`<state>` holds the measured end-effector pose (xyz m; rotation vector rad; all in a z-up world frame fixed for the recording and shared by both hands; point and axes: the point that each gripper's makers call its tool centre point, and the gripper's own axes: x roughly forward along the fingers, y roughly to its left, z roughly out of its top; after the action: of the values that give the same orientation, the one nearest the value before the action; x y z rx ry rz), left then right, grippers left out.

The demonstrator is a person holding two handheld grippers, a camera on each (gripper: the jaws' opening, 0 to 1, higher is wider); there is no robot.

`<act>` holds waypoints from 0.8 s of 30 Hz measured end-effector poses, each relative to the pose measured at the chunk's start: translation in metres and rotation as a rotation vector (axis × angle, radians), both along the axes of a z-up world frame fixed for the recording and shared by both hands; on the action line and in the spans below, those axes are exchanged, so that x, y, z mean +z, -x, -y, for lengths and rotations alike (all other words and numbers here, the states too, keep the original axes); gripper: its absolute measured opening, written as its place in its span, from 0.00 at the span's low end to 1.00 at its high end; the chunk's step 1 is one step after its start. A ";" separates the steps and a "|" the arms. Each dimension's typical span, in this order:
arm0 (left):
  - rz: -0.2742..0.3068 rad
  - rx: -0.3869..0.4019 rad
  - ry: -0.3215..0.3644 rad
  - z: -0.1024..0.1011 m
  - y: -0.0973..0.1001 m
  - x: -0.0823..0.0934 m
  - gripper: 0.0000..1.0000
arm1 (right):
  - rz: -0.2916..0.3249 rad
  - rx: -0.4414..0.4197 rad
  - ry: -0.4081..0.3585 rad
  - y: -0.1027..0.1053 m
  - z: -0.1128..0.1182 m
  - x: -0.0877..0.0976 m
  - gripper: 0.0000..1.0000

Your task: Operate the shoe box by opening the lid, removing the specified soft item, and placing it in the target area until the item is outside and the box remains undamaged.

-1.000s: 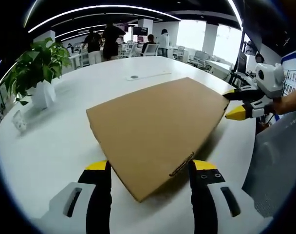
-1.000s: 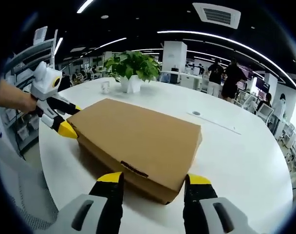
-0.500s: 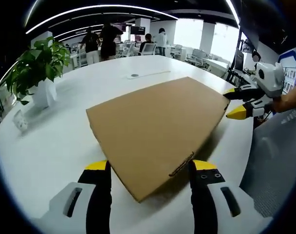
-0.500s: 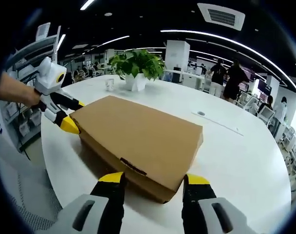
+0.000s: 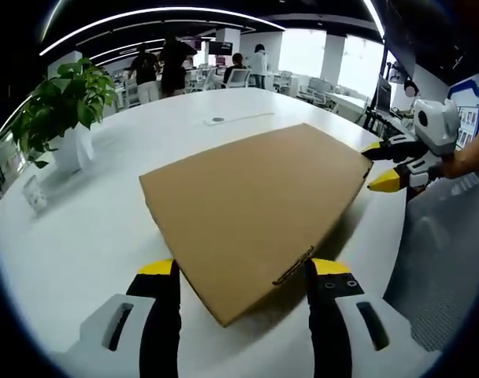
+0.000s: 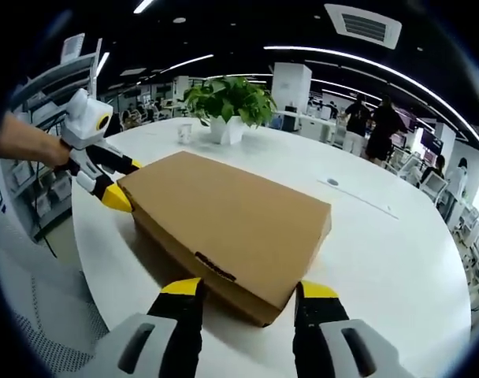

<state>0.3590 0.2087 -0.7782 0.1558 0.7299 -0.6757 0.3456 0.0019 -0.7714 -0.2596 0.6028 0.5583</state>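
Office floor: open-plan room, ceiling light strips, people standing far off at desks.
Table: big white round table (image 5: 90, 236) carrying everything.
Left gripper view, box: shoe box (image 5: 251, 201) lies flat mid-table, plain brown cardboard, lid shut, one corner aimed between this view's jaws.
Left gripper view, own tool: left gripper (image 5: 243, 276) is spread wide, yellow tips either side of that near corner, nothing gripped.
Left gripper view, other tool: right gripper (image 5: 381, 165) sits at the far right corner, jaws parted around the lid edge; contact too close to call.
Left gripper view, plant: potted plant (image 5: 62, 110) stands well clear at the left.
Right gripper view, box: same box, front tab slot facing the camera, lid down.
Right gripper view, own tool: jaws apart, straddling the near corner, holding nothing.
Right gripper view, other tool: left gripper at the far left corner, likewise parted.
Handling guess: light, stiff but crushable cardboard, slides easily on that smooth top.
Where to grip: I'd pinch the lid's front lip lightly near the tab while the other tool steadies the base.
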 end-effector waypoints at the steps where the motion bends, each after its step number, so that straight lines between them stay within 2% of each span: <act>1: 0.000 0.001 0.001 -0.001 0.001 0.000 0.65 | 0.000 0.002 0.001 0.001 0.000 0.000 0.42; 7: 0.004 -0.001 0.002 -0.002 0.003 0.000 0.66 | 0.006 0.014 0.006 0.003 0.000 0.000 0.41; 11: 0.006 -0.001 0.002 -0.003 0.003 -0.001 0.66 | 0.013 0.018 0.004 0.001 0.005 0.000 0.36; 17: 0.018 0.002 0.006 -0.003 0.003 -0.001 0.68 | 0.041 0.044 0.023 0.000 0.007 -0.001 0.35; 24: 0.055 0.013 -0.009 -0.005 0.004 -0.003 0.68 | 0.041 0.069 0.016 -0.001 0.004 -0.005 0.41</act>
<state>0.3549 0.2137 -0.7808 0.1768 0.6802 -0.6530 0.3462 -0.0017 -0.7769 -0.3075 0.5601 0.6130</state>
